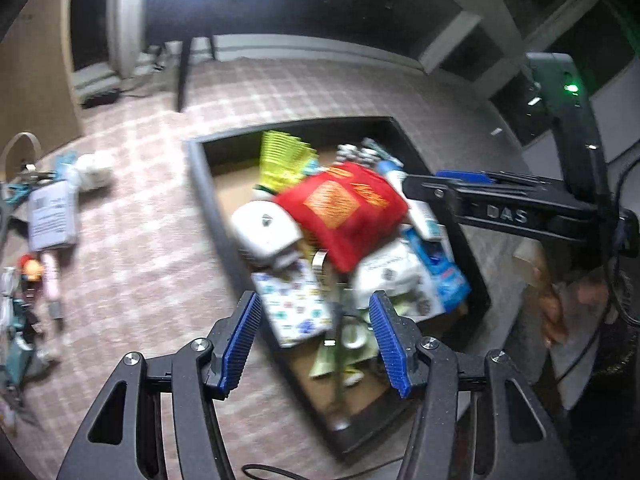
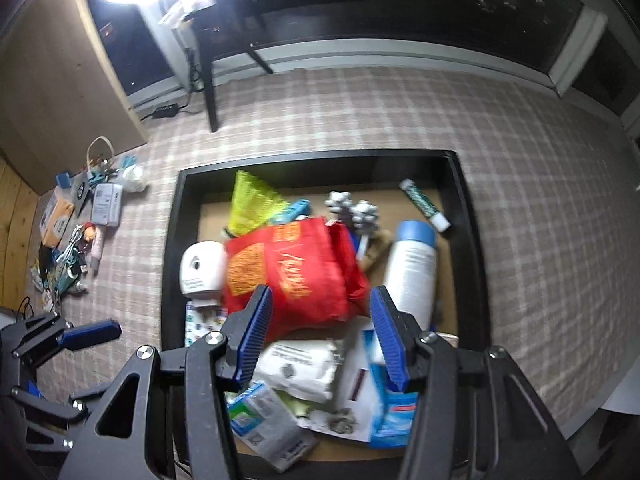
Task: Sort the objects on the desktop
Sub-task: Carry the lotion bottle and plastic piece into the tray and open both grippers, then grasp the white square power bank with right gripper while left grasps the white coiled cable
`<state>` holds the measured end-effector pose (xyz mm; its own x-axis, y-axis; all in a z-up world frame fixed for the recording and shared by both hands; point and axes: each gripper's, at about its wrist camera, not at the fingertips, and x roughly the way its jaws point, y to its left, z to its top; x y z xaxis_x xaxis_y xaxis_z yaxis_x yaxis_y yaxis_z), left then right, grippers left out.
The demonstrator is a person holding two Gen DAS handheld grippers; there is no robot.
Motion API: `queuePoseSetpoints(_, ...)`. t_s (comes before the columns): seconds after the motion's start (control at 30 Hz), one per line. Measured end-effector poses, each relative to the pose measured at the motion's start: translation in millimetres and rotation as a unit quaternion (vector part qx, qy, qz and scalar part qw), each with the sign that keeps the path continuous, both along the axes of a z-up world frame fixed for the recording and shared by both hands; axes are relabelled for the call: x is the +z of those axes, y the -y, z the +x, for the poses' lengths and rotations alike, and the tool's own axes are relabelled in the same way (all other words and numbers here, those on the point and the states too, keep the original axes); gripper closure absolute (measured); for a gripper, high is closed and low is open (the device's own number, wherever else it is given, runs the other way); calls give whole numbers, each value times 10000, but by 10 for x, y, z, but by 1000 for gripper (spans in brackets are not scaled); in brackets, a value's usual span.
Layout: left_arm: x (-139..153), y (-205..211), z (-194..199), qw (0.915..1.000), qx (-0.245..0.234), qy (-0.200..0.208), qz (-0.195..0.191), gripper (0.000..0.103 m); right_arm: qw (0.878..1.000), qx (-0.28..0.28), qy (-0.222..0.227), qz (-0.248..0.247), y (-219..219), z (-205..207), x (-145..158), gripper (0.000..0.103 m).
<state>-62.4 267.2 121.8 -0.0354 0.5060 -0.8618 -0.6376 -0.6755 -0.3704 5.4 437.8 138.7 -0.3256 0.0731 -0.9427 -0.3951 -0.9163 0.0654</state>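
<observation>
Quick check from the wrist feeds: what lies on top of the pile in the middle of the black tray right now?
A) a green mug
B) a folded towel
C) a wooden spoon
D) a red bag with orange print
D: the red bag with orange print lies over the other items in the middle of the black tray, beside the white spray can.
</observation>
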Motion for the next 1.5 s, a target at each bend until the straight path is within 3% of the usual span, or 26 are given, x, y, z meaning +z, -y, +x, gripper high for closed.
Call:
queuePoseSetpoints(0.47,-215,1050,-640,9949,863,-259,-464,50,9966,786,-110,-202,937,-736,-17,53)
queuePoseSetpoints(0.73,-407,1958,-1239,9836,1711,71,-570,54,9895,1422,-86,-261,1743,-1434,-131,46)
queuePoseSetpoints(0.9,-587,2344,-1551,9777,1965,329,-661,56,9863,1614,91,-323,2130,-1838,-294,46)
queuePoseSetpoints(1.23,-924,2437,-1748,9750,1977,600,-820,60,9868,1548,385,-263,2478,-2345,-581,45)
queuePoseSetpoints(1.5,-1022,2366,-1874,9759,1839,550,-1038,64,9902,1126,526,-638,2474,-2562,-737,45)
